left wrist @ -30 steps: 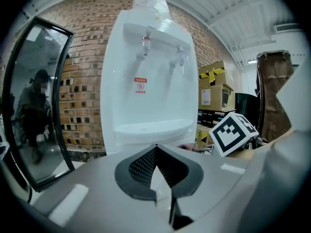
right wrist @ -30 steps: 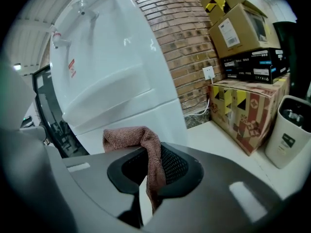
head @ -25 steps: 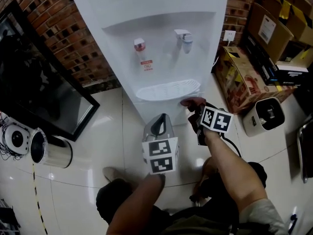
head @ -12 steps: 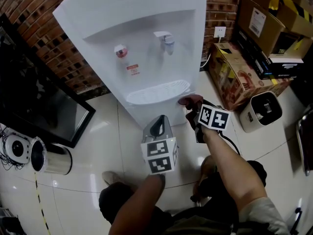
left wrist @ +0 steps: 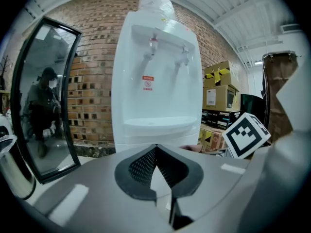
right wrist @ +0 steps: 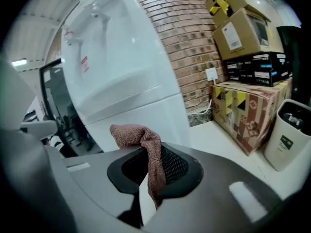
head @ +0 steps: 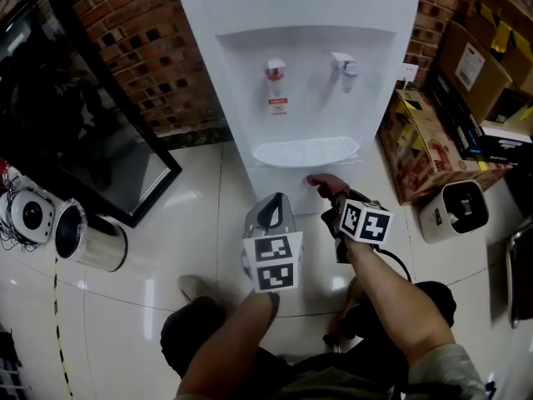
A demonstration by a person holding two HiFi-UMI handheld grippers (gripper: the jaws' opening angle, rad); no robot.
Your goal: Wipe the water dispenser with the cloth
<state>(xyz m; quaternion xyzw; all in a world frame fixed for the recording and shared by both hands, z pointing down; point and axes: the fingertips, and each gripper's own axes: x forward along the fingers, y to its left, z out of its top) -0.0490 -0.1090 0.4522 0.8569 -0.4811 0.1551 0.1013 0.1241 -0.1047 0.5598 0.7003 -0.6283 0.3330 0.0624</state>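
The water dispenser [head: 308, 82] stands on the tiled floor [head: 191, 215] against a brick wall [head: 141, 57], with cardboard boxes [head: 429, 144] to its right. The right tongs [right wrist: 151, 152] are clamped on a brown cloth [right wrist: 143, 137], whose free end bunches above the tips. The cloth sits close to the dispenser's lower front panel, just below the drip tray [head: 306, 151]; contact with the panel cannot be confirmed. The left tongs [left wrist: 155, 149] are closed, pad against pad, with nothing between them. They are held beside the right tongs, farther from the dispenser.
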